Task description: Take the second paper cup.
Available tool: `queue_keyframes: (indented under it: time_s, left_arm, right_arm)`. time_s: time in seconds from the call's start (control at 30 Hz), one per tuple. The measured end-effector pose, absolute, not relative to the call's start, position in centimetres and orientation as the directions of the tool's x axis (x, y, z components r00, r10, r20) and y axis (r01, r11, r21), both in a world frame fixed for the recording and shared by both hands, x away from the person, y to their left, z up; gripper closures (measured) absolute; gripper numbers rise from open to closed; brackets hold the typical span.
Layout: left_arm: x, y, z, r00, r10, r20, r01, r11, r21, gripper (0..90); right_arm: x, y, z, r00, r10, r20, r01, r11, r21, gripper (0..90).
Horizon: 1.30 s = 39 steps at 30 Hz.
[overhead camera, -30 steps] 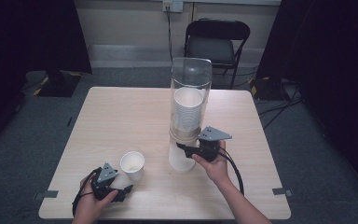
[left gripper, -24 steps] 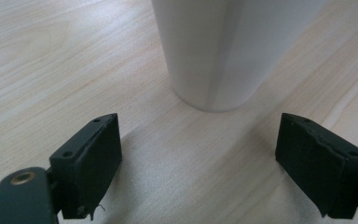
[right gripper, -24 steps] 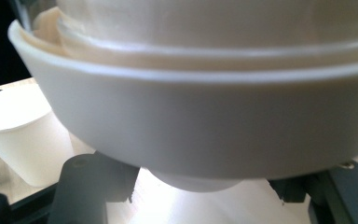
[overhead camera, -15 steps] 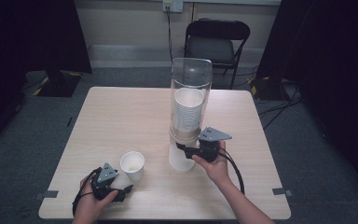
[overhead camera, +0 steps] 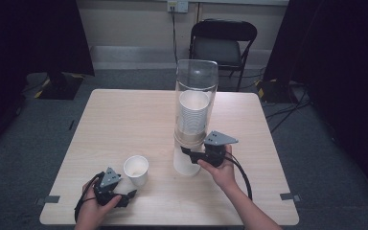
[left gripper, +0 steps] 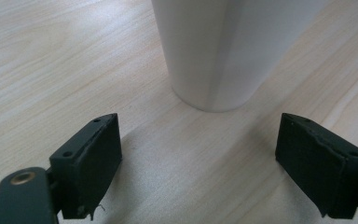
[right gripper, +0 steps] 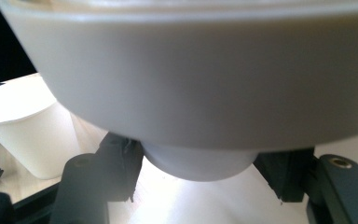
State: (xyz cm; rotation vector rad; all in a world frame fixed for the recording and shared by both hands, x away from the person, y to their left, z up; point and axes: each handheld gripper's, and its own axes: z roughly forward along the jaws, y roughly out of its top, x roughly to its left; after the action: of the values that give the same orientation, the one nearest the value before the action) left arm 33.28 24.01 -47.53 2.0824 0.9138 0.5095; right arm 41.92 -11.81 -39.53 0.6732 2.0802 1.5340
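Note:
A tall clear cup dispenser (overhead camera: 196, 86) stands mid-table with a stack of white cups (overhead camera: 193, 112) inside and a white base below. My right gripper (overhead camera: 188, 152) reaches in from the right under the dispenser's collar (right gripper: 205, 79). In the right gripper view (right gripper: 198, 161) its jaws press on both sides of the lowest cup's bottom (right gripper: 198, 165). A loose white paper cup (overhead camera: 136, 168) stands upright near the front left. My left gripper (overhead camera: 127, 196) rests on the table just short of that cup (left gripper: 214, 46), open (left gripper: 200, 123) with nothing between its jaws.
The loose cup (right gripper: 23, 126) stands off to the left in the right gripper view. A black folding chair (overhead camera: 223, 43) stands beyond the table's far edge. The wooden table (overhead camera: 124, 120) has free room at the back left.

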Motion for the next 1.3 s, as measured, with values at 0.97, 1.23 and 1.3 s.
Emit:
queue_keyframes:
  time_s: [0.97,1.23,1.3]
  left_arm:
    - [33.4,24.1,-47.5,0.666,0.744,0.051,0.427,-0.437,0.792,13.6]
    - [33.4,24.1,-47.5,0.667,0.743,0.055,0.426,-0.44,0.791,13.7]
    - [33.3,24.1,-47.5,0.667,0.743,0.05,0.429,-0.438,0.79,14.3]
  right_arm:
    - [41.4,-15.7,-43.9,-0.795,0.596,-0.113,0.242,0.483,0.842,37.7]
    - [40.9,-17.5,-44.1,-0.789,0.603,-0.119,0.246,0.488,0.838,37.7]
    - [40.8,-17.7,-44.2,-0.788,0.604,-0.119,0.248,0.488,0.837,37.7]
